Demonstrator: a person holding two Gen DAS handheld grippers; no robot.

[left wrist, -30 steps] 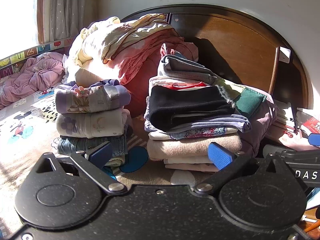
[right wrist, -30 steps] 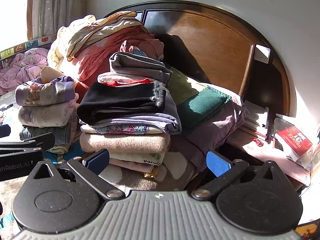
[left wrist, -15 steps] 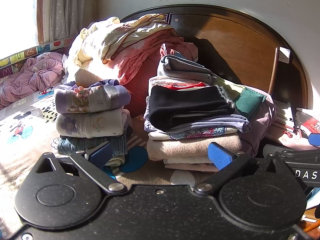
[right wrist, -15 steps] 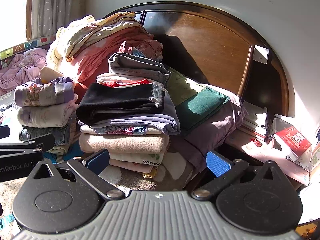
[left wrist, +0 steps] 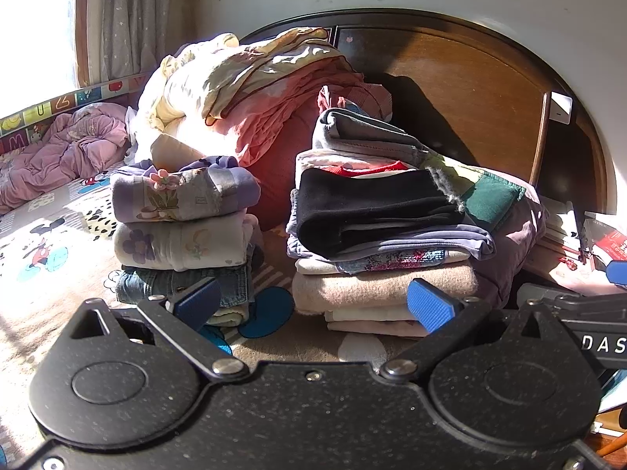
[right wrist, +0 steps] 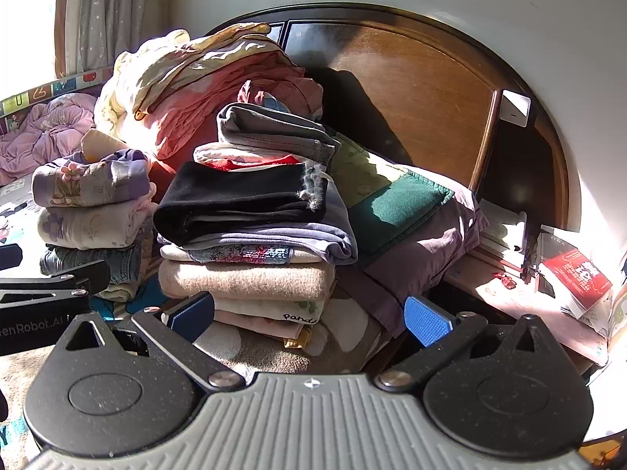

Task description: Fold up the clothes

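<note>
Two folded stacks [left wrist: 388, 235] sit before the headboard [left wrist: 470, 109], a loose heap [left wrist: 250, 90] beside them looks unfolded, and both the left gripper [left wrist: 311, 305] and right gripper [right wrist: 309, 315] gape empty.

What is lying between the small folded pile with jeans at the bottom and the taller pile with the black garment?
In the left wrist view, only bedsheet separates the small pile from the taller pile; its blue cartoon print shows there.

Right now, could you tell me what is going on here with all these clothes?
A person holds both grippers over a bed, jaws open, gripping nothing. The left gripper and right gripper face two folded stacks: a shorter stack and a taller stack. An unfolded heap lies behind, untouched.
</note>
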